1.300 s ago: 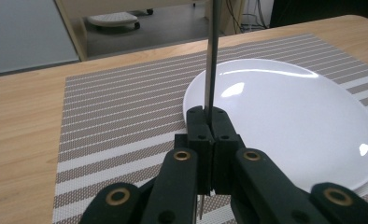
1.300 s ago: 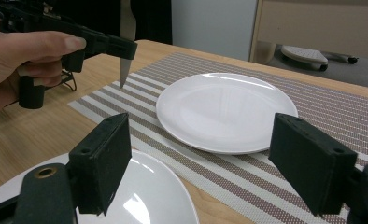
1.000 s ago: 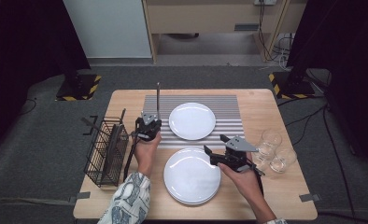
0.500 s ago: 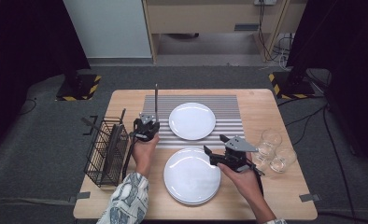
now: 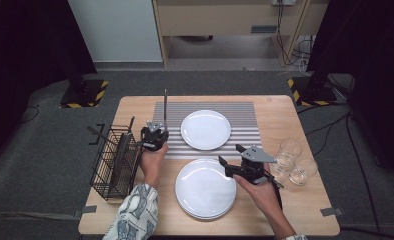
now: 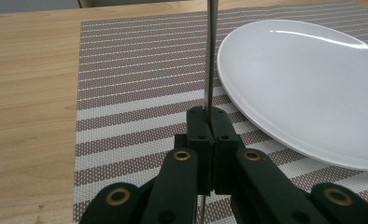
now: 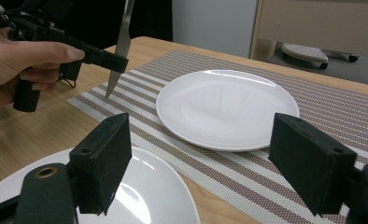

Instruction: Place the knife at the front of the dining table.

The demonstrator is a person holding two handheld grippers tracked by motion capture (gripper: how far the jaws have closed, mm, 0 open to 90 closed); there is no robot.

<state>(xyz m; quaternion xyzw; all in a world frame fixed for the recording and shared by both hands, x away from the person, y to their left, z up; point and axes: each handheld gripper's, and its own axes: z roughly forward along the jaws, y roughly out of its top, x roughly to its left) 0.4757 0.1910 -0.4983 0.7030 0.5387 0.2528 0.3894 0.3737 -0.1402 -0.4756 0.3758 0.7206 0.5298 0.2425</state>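
Observation:
My left gripper (image 5: 156, 131) (image 6: 209, 120) is shut on a table knife (image 5: 164, 107) (image 6: 211, 56), which it holds upright over the striped placemat (image 5: 245, 115), just left of the far white plate (image 5: 205, 129) (image 6: 308, 88). In the right gripper view the knife (image 7: 121, 46) points blade-down from the left gripper (image 7: 116, 60). My right gripper (image 5: 230, 155) (image 7: 205, 163) is open with nothing between its jaws. It hovers at the right edge of the near white plate (image 5: 205, 189) (image 7: 159, 196) and faces the far plate (image 7: 224, 107).
A black wire cutlery rack (image 5: 112, 162) stands at the table's left edge and holds more cutlery. Two clear glasses (image 5: 290, 149) (image 5: 303, 170) stand to the right of the right hand. The placemat (image 6: 140, 93) lies across the back middle of the wooden table (image 5: 275, 210).

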